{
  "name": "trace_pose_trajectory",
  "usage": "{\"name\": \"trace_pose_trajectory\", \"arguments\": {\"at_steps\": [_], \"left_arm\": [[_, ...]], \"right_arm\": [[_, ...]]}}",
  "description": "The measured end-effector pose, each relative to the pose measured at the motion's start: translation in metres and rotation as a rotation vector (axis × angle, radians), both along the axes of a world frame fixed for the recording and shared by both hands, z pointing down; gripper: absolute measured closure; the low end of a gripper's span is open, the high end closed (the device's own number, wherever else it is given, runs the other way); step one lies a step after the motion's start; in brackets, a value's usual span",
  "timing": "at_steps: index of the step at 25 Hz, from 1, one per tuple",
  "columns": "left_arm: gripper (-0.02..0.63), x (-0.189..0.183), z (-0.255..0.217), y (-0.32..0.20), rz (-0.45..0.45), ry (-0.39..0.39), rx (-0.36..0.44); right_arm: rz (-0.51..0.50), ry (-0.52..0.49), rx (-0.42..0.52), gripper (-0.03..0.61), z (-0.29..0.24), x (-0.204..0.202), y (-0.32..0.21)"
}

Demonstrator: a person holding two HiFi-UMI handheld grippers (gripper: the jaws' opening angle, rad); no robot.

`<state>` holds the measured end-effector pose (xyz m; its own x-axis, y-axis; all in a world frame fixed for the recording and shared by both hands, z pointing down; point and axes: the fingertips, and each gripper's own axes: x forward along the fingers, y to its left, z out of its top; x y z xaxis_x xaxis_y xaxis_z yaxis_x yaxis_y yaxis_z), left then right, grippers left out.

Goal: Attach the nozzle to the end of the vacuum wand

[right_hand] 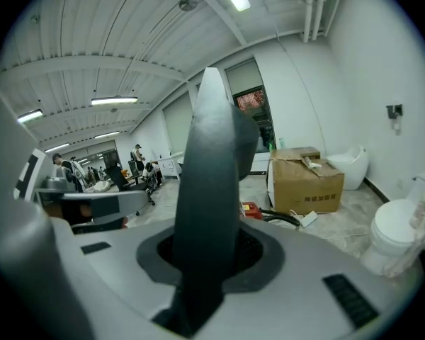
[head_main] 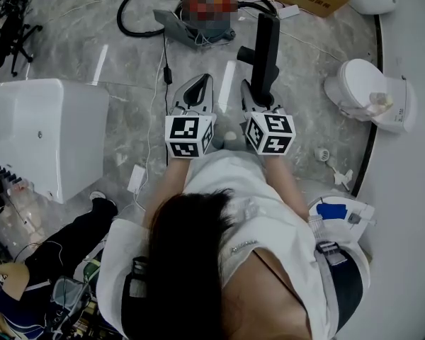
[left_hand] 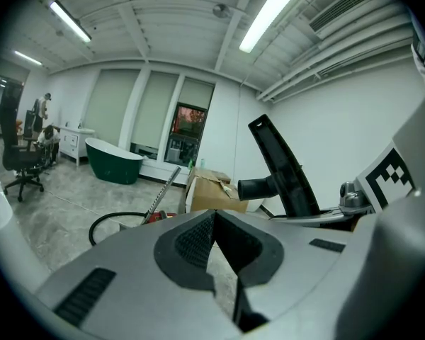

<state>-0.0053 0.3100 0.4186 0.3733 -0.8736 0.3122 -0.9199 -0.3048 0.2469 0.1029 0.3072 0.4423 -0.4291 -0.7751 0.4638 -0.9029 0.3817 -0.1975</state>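
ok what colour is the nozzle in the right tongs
Black; the nozzle shows best in the head view.

white top point(head_main: 234, 204), grey left gripper point(head_main: 200, 83), right gripper point(head_main: 254, 91)

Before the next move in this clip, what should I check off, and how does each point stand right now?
1. Nozzle held: ok. The right gripper has its jaws closed on the black nozzle, which stands up out of them.
2. Other gripper free: ok. The left gripper has its jaws shut with nothing between them.
3. Wand found: ok. A thin metal wand leans by the vacuum on the floor ahead.
4. Nozzle at the wand's end: not ok. They are well apart.
5. Wand's open end facing the nozzle: cannot tell.
6. Clear approach: not ok. The black hose loops on the floor near the vacuum.
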Motion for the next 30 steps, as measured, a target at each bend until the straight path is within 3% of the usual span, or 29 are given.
{"name": "trace_pose_trajectory", "arguments": {"at_steps": [16,30], "left_arm": [[0.612,-0.015,0.000,-0.023,0.046,-0.005,0.018],[0.612,-0.018,0.005,-0.031,0.028,-0.021,0.015]], "right_arm": [[0.082,0.015,0.008,0.482,0.003,-0.011,-0.016],[0.067,0.003,-0.003,0.482,0.011,-0.014,-0.025]]}}
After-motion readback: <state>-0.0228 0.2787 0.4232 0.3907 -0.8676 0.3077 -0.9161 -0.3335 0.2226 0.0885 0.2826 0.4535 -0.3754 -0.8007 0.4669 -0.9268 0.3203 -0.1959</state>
